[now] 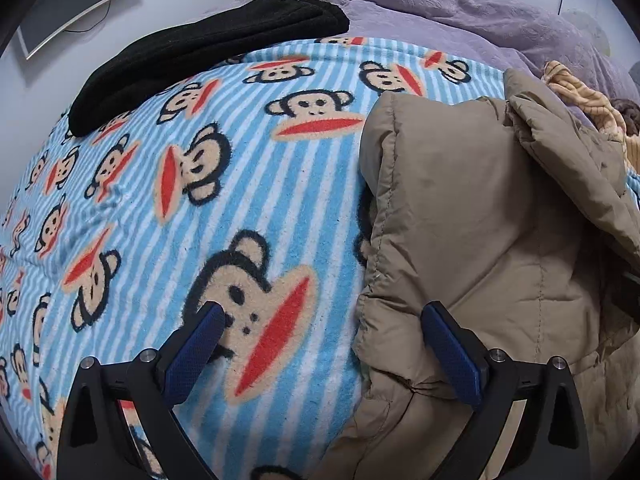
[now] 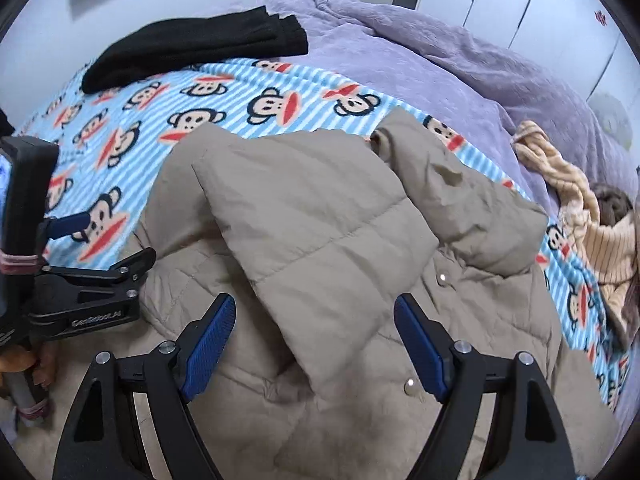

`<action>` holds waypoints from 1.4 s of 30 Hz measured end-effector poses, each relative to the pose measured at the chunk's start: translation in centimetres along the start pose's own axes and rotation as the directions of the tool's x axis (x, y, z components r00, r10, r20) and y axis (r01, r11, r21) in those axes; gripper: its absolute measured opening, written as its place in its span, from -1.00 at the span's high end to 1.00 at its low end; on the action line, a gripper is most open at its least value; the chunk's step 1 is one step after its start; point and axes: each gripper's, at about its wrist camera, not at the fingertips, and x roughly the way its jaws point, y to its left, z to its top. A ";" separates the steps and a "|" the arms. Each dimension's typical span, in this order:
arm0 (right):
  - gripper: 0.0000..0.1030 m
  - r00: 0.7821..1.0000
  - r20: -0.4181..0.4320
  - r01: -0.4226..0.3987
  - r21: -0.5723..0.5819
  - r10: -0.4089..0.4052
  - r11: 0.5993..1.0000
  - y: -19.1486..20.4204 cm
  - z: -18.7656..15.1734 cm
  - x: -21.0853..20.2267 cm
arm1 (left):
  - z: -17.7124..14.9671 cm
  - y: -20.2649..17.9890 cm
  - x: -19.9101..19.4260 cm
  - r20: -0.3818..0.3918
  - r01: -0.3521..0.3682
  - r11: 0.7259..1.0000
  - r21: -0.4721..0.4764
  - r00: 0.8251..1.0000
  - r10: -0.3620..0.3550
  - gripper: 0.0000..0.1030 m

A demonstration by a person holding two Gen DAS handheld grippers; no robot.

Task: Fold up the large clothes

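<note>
A tan quilted puffer jacket (image 2: 320,216) lies on a blue striped monkey-print blanket (image 2: 132,120), one sleeve folded across its body. My right gripper (image 2: 314,308) hovers open above that folded sleeve, nothing between its blue pads. In the left wrist view the jacket (image 1: 480,220) fills the right half. My left gripper (image 1: 322,316) is open over the jacket's left edge, one fingertip above the blanket (image 1: 200,200), the other above the jacket. The left gripper's body (image 2: 80,280) shows at the left of the right wrist view.
A folded black garment (image 1: 200,52) lies at the blanket's far left edge. A purple fleece cover (image 2: 460,64) spreads behind. A cream striped garment (image 2: 592,216) is crumpled at the right. A wall-mounted screen (image 1: 68,4) and white cupboards (image 2: 520,0) stand beyond the bed.
</note>
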 end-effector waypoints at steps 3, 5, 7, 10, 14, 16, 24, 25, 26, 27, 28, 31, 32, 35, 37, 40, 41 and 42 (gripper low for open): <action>-0.63 0.997 -0.001 0.079 0.071 -0.079 0.994 -2.0 0.5 1.1 | 0.0 -0.3 0.6 0.001 -0.003 1.000 -0.003 1.000 0.003 -0.94; -0.63 0.991 0.002 0.133 0.208 -0.137 0.969 -5.7 0.4 0.8 | -0.2 -0.2 0.6 0.003 0.003 1.000 -0.009 1.000 -0.003 -0.94; -0.64 0.992 0.001 0.115 0.385 -0.125 0.916 -10.3 -1.3 0.2 | -0.2 -0.1 0.7 0.005 0.010 1.000 -0.013 1.000 -0.010 -0.94; -0.67 1.000 -0.018 0.029 0.573 -0.023 0.819 -15.5 -5.3 0.1 | -0.5 -0.3 0.7 0.007 0.014 1.000 -0.005 1.000 -0.014 -0.94; -0.68 0.994 -0.075 -0.006 0.706 0.083 0.709 -19.0 -10.3 0.6 | 0.1 -0.9 0.3 0.001 -0.013 0.999 0.034 1.000 0.013 -0.94; -0.67 0.994 -0.065 -0.005 0.763 0.085 0.646 -20.4 -12.5 -0.3 | 0.9 -0.8 -0.8 0.016 -0.030 0.998 0.051 0.999 0.029 -0.94; 0.43 0.995 0.035 -0.091 0.706 0.094 0.702 -20.0 -12.1 -2.5 | 5.5 -1.6 -3.6 0.103 0.071 0.995 0.066 0.992 -0.078 -0.59; 0.45 0.994 0.017 -0.094 0.675 0.111 0.732 -19.2 -11.5 -1.8 | 5.5 -2.5 -2.9 0.087 0.079 0.994 0.078 0.992 -0.086 -0.59; 0.45 0.993 -0.003 -0.085 0.652 0.115 0.753 -18.5 -11.2 -1.1 | 5.4 -3.1 -2.1 0.072 0.082 0.993 0.088 0.994 -0.088 -0.59; 0.45 0.993 -0.026 -0.071 0.631 0.113 0.773 -17.8 -11.1 -0.4 | 5.2 -3.8 -1.1 0.053 0.074 0.992 0.098 0.995 -0.080 -0.59; 0.46 0.992 -0.059 -0.051 0.615 0.111 0.787 -17.3 -11.2 0.7 | 4.7 -4.5 -0.1 0.028 0.063 0.992 0.108 0.997 -0.066 -0.59; 0.59 0.991 -0.098 -0.015 0.616 0.096 0.788 -17.9 -11.7 3.1 | 3.9 -5.2 1.5 0.016 0.059 0.994 0.094 0.998 -0.060 -0.59; 0.59 0.991 -0.092 -0.015 0.624 0.092 0.782 -18.4 -11.8 3.4 | 3.8 -5.2 1.7 0.014 0.062 0.995 0.084 0.998 -0.064 -0.59; 0.59 0.991 -0.066 -0.046 0.659 0.119 0.751 -19.8 -11.8 3.9 | 3.9 -5.5 1.8 0.009 0.056 0.995 0.084 0.998 -0.057 -0.62; 0.59 0.988 -0.055 -0.067 0.680 0.142 0.731 -20.3 -11.9 3.7 | 4.1 -5.7 1.4 0.006 0.039 0.994 0.100 0.999 -0.040 -0.62; 0.51 0.986 -0.029 -0.099 0.703 0.167 0.704 -21.0 -12.7 2.2 | 4.5 -6.1 0.3 0.009 0.005 0.992 0.126 1.000 -0.006 -0.62; 0.44 0.984 -0.021 -0.108 0.712 0.175 0.694 -21.3 -13.2 1.6 | 4.5 -6.2 -0.3 0.010 0.010 0.991 0.133 1.000 -0.011 -0.62; 0.33 0.983 -0.015 -0.115 0.727 0.183 0.677 -21.7 -13.9 0.9 | 4.5 -6.4 -0.8 0.010 0.022 0.990 0.140 1.000 -0.023 -0.62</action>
